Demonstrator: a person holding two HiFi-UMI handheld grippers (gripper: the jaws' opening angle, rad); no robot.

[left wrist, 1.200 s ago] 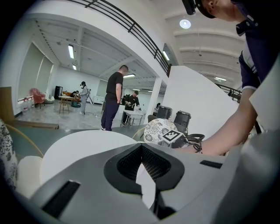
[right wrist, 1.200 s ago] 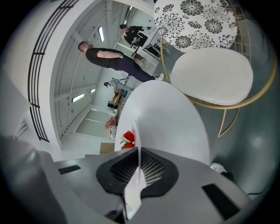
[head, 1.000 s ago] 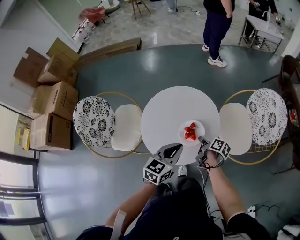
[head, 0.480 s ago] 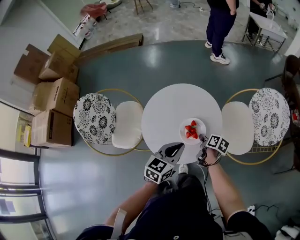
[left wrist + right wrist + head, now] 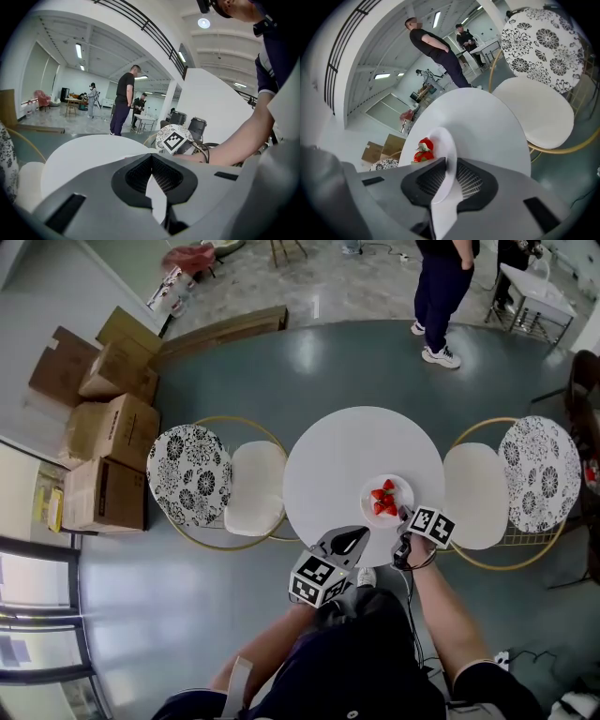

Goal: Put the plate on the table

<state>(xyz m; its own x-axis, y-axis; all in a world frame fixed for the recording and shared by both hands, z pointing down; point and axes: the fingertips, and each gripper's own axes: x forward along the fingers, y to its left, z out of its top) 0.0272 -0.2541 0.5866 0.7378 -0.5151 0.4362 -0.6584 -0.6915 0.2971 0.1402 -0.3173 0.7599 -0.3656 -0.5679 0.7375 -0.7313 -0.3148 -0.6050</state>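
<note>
A small white plate (image 5: 397,487) with red strawberries (image 5: 382,502) lies on the near right part of the round white table (image 5: 347,451). My right gripper (image 5: 405,515) is shut on the plate's near rim. In the right gripper view the rim (image 5: 449,145) runs between the jaws, and the strawberries (image 5: 423,146) show just beyond. I cannot tell whether the plate rests flat. My left gripper (image 5: 354,535) hovers at the table's near edge, left of the plate, shut and holding nothing. The left gripper view shows its jaw tips (image 5: 151,157) meeting over the table (image 5: 79,154).
Two gold-framed chairs with white seats and flowered backs flank the table, one left (image 5: 220,488) and one right (image 5: 511,474). Cardboard boxes (image 5: 98,437) are stacked far left. A person (image 5: 439,287) stands beyond the table, near a small white table (image 5: 534,292).
Almost nothing differs. The head view shifted slightly, and the right gripper and plate edged a little further onto the table. The left gripper stayed put.
</note>
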